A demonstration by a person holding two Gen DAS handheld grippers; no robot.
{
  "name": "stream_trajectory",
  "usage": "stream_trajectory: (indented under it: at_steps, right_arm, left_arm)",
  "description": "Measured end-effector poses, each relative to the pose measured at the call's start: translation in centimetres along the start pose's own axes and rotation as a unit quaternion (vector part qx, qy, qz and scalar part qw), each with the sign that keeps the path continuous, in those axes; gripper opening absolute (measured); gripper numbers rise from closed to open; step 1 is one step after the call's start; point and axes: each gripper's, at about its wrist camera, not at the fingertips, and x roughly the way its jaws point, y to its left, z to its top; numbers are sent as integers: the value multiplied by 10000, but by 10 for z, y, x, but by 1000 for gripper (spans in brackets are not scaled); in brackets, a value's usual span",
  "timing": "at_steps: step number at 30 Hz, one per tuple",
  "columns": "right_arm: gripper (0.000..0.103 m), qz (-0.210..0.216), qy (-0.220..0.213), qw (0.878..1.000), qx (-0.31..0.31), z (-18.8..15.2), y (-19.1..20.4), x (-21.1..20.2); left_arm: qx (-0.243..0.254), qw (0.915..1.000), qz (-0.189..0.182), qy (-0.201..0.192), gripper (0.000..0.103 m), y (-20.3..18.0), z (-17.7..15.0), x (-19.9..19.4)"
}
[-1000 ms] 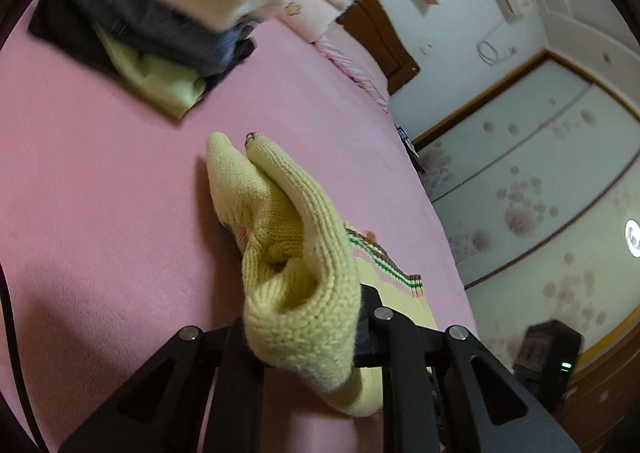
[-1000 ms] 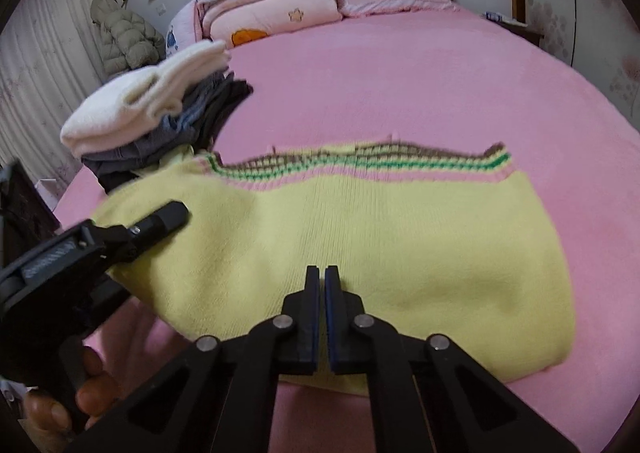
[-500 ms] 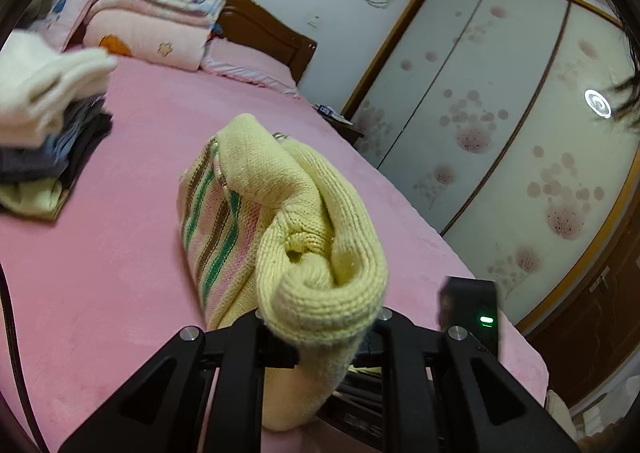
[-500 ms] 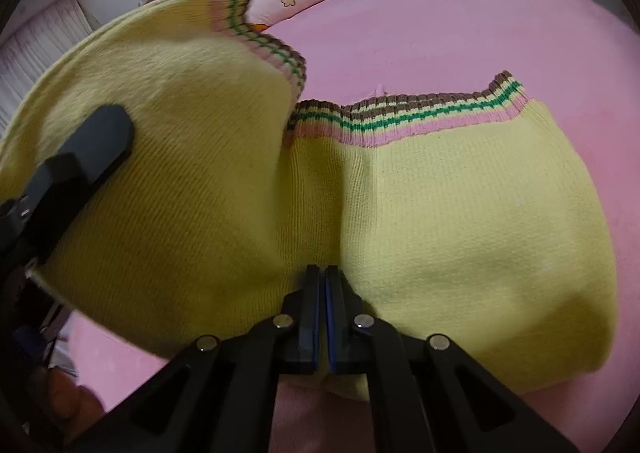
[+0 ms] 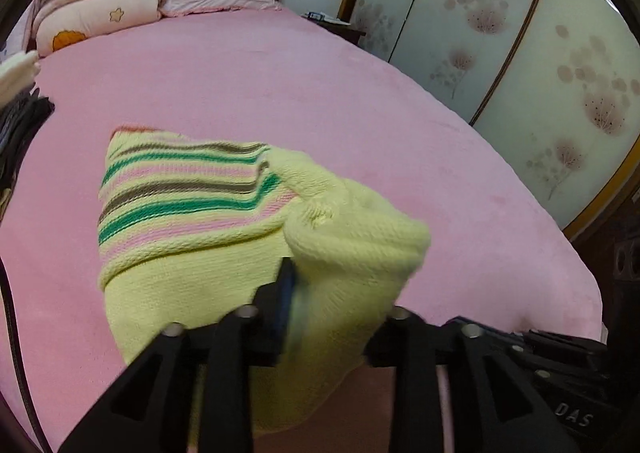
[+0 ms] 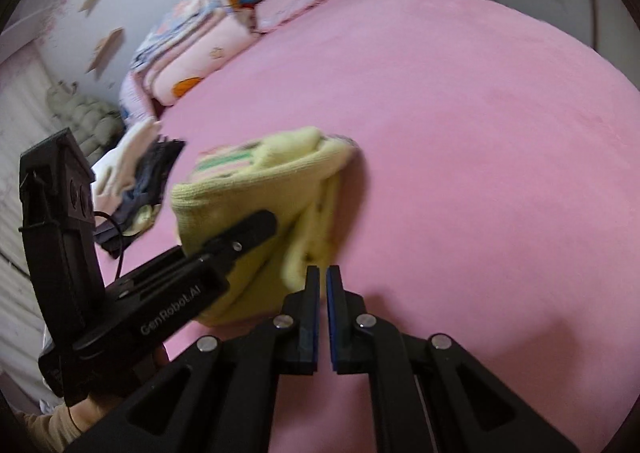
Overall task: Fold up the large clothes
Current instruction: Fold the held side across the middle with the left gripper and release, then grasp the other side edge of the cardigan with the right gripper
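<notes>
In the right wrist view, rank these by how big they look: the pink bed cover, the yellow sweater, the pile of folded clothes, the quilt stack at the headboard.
1. Pink bed cover
2. Yellow sweater, though nearness enlarges it
3-4. Quilt stack and pile of folded clothes look alike; distance makes ranking unsure.

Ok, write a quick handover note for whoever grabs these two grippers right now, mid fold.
Left gripper: shut on the yellow striped sweater, holding a bunched edge over the rest of the garment.
Right gripper: nearly closed, holding nothing, just beside the sweater's near corner.
Sweater lies on the pink bed, doubled over itself; the pile of folded clothes sits to its left.
Done: at least one fold.
Left: lay the held edge down, release, smooth; probably add it to the pile.
</notes>
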Motion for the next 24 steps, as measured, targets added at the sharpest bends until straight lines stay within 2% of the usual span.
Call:
stream_trajectory:
  at_steps: [1,2,5,9,10,12,13,14,15,16,17,21,24]
  right_arm:
    - [4,-27,-1,10000,17,-4,-1,-4]
    - [5,-46,-6,10000,40,-5,-2,-4]
    - [5,-20,-38,9999,142,-2,-3,-8]
    - [4,6,-84,9998,159,9,-1,-19]
    - [4,22,-76,9998,179,10,-1,-24]
    - [4,108,-13,9996,276,17,1,-30]
    - [9,172,6,9994,309,19,2,-32]
    - [20,278,27,9990,354,23,4,-34]
    - [27,390,48,9985,392,26,5,-36]
    - [41,549,98,9975,428,30,9,-35]
    - [51,616,141,9971,430,35,12,-33]
    - [52,634,568,9959,298,46,30,-11]
    - [52,401,935,9947,156,54,41,12]
  left_arm:
    - [-50,10000,-67,10,48,0,0,-2]
    - [-126,9998,-155,32,59,0,0,-5]
    - [-421,9983,-395,31,70,5,1,-18]
    - [-783,9952,-578,-111,74,13,3,-53]
    - [-954,9937,-496,-314,75,16,1,-61]
    - [-1100,9922,-357,-459,76,27,0,-82]
    - [-1166,9916,-246,-499,77,32,-1,-89]
    - [-1232,9910,-101,-505,77,37,-2,-93]
    - [-1285,9905,2,-491,78,44,-3,-95]
    - [-1360,9897,128,-428,78,52,-7,-95]
    - [-1445,9887,278,-302,78,58,-10,-91]
    - [-1656,9844,592,35,78,80,-25,-78]
    - [-1631,9844,639,155,78,82,-33,-67]
